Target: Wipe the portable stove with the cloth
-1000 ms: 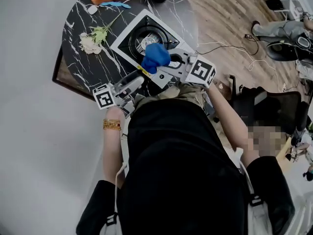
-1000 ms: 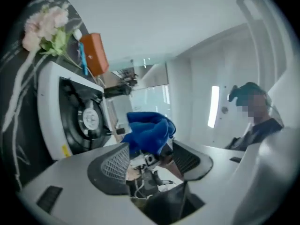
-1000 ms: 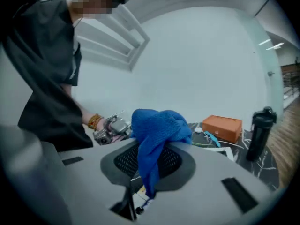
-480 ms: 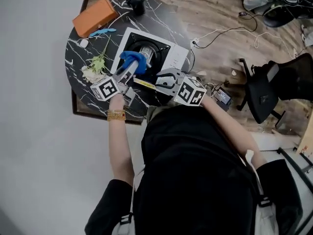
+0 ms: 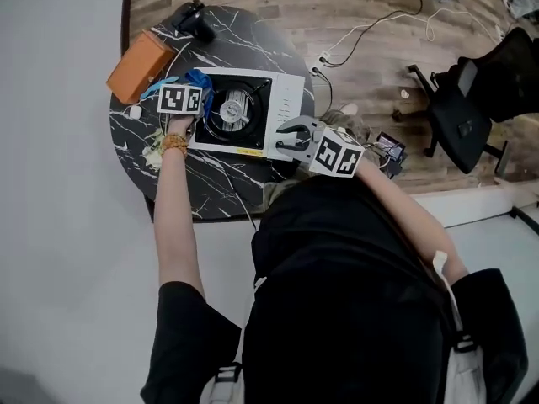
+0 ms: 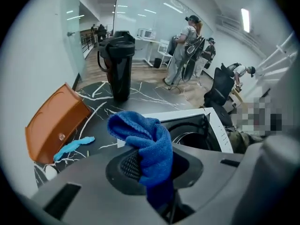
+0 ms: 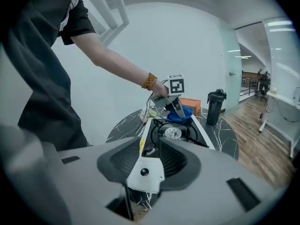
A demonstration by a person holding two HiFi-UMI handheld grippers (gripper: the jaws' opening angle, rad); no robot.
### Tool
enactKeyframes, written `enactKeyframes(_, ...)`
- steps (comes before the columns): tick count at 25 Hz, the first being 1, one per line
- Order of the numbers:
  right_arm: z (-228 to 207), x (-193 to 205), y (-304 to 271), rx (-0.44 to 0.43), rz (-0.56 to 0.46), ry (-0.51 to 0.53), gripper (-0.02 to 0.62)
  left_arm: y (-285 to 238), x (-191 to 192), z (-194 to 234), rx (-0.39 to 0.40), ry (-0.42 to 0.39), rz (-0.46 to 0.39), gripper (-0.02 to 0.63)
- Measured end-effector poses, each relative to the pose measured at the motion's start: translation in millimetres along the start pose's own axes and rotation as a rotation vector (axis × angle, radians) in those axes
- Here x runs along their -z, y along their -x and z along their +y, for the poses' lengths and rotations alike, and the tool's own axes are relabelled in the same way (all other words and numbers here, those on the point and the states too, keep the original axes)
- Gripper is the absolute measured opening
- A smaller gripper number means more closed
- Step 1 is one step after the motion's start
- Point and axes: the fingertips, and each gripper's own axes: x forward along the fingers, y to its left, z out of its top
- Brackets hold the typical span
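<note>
On the round black marble-patterned table (image 5: 210, 183) sits a white square portable stove (image 5: 285, 108) with a black ring burner (image 5: 232, 108) in its middle. The left gripper (image 5: 200, 93) points steeply down at the stove's corner nearest a flat orange box (image 5: 139, 61). Its jaws have just been closing and now stand nearly together, pinching a bunched blue microfibre cloth (image 6: 145, 139) between the pads. The cloth's free end bulges out past the fingertips and sits at that corner just beside the burner; whether it presses on the stove top cannot be told. The right gripper (image 7: 144, 168) is at the opposite, nearer end of the stove. Its jaws, about half open, have just been closing slightly and clamp the white corner of the stove's control side, which fills the gap between the pads. Beyond the stove a tall black lidded tumbler (image 6: 117, 64) stands upright on the table, well apart from the cloth. A small light-blue strip (image 6: 72, 146) lies on the marble beside the orange box, and a pale flower sprig (image 5: 155, 151) lies near the person's left wrist.
</note>
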Motion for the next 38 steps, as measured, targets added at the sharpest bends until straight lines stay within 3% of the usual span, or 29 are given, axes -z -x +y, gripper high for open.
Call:
enactKeyframes(7, -3, 11, 3, -0.018, 0.029, -0.011, 0.118, -5, 10, -4, -0.07, -0.119, 0.114, 0.08)
enactKeyframes(10, -1, 11, 2, -0.03, 0.034, -0.006, 0.118, -3, 18, -9, -0.078, -0.117, 0.119, 0.075)
enactKeyframes(19, 8, 20, -7, -0.064, 0.081, 0.017, 0.117, 10, 84, -39, 0.055, -0.093, 0.261, 0.074)
enactKeyframes(23, -1, 63, -20, -0.051, 0.215, -0.037, 0.118, 17, 110, -48, 0.042, -0.109, 0.279, 0.074)
enactKeyframes(27, 1, 114, -29, -0.065, 0.338, -0.021, 0.118, 25, 139, -62, 0.025, -0.145, 0.308, 0.074)
enactKeyframes(29, 1, 119, -31, -0.051, 0.32, -0.032, 0.077, 28, 155, -69, 0.023, -0.161, 0.317, 0.074)
enactKeyframes(33, 5, 117, -33, -0.059, 0.323, -0.005, 0.074, 36, 192, -89, 0.035, -0.235, 0.354, 0.074)
enactKeyframes(38, 7, 114, -38, -0.061, 0.315, 0.0, 0.074, 43, 237, -123, 0.111, -0.227, 0.375, 0.075)
